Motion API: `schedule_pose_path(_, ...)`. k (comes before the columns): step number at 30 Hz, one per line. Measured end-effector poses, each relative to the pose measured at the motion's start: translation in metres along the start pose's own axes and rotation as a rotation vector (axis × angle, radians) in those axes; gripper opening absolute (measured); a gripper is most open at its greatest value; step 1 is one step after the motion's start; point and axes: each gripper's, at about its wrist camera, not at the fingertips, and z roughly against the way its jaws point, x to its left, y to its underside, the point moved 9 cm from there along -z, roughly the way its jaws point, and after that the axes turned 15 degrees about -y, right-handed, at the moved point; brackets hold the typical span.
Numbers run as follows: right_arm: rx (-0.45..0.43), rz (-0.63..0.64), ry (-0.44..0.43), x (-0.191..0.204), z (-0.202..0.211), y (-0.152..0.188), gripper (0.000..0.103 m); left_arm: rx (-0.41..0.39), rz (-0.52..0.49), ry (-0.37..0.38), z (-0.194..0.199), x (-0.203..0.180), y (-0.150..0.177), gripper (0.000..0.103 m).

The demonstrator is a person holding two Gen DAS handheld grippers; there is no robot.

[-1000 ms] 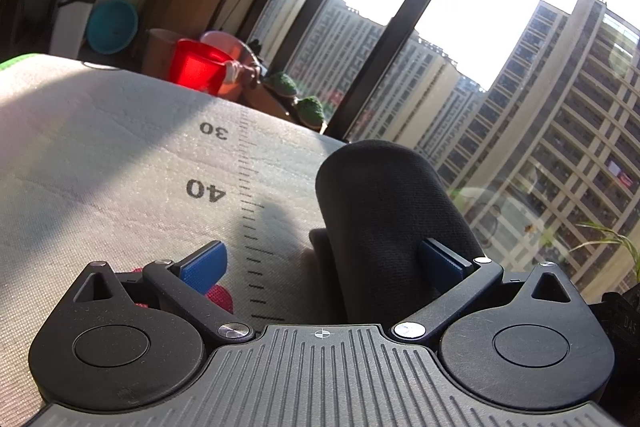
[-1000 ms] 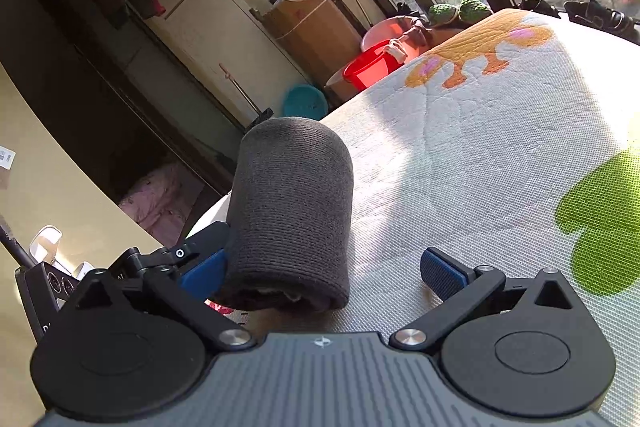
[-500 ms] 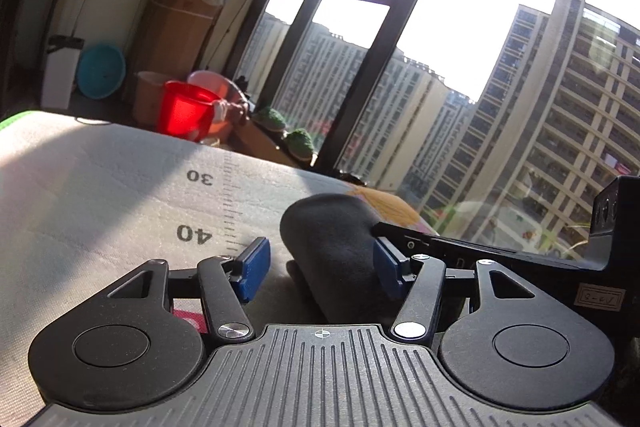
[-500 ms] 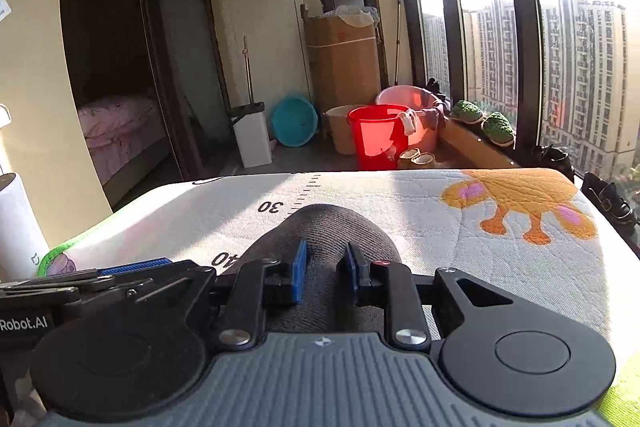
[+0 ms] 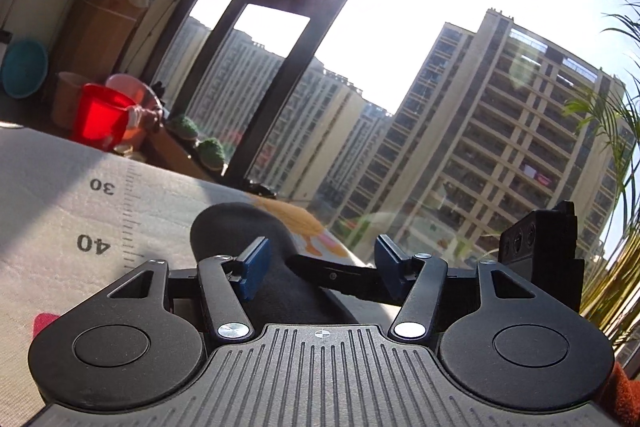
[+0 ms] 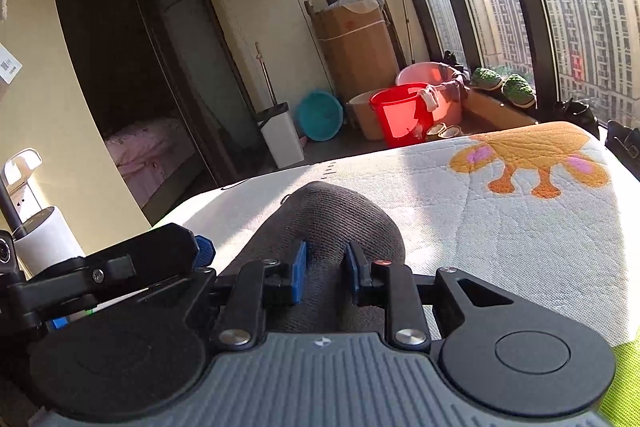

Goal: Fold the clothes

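Pinching a fold of the dark grey knitted garment (image 6: 332, 227), our right tool (image 6: 325, 267) has its blue pads (image 6: 299, 271) drawn close together with cloth bunched tightly between them. The garment lies in a rounded heap on the white quilted mat (image 6: 500, 227) that covers the bench, at the side where the printed ruler scale (image 5: 130, 215) runs toward the far edge, and away from the orange animal print (image 6: 536, 163) near the far right corner. Our left tool (image 5: 318, 263) reaches the same garment (image 5: 240, 227) from the other side; its jaws stand about half spread and are opening a little. Its left pad (image 5: 254, 269) lies against the dark cloth, while its right pad (image 5: 390, 265) stands clear of it, with part of the right tool's black frame (image 5: 336, 275) crossing the gap between them. We cannot tell whether the left pad presses on the cloth or only rests beside it. Beyond the far edge of the bench we see a red bucket (image 6: 400, 115), a teal basin (image 6: 320, 115) and a cardboard box (image 6: 356, 39) standing on the floor by the window.
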Motion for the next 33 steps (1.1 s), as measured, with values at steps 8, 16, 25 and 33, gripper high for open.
schedule_pose_path(8,-0.03,-0.094,-0.02,-0.021,0.014,-0.004,0.064,0.159,-0.012,-0.161,-0.025,0.033,0.024,0.084)
schedule_pose_path(16,-0.055,-0.441,-0.185,-0.041,-0.001,0.023,0.073,0.191,0.007,-0.201,-0.023,0.046,0.022,0.09)
schedule_pose_path(25,-0.088,-0.354,-0.096,-0.043,0.007,0.009,0.051,0.152,-0.096,-0.231,-0.04,0.028,0.011,0.09)
schedule_pose_path(33,-0.111,-0.094,-0.005,-0.008,0.025,-0.02,0.051,0.086,-0.152,-0.318,-0.016,0.037,0.012,0.091)
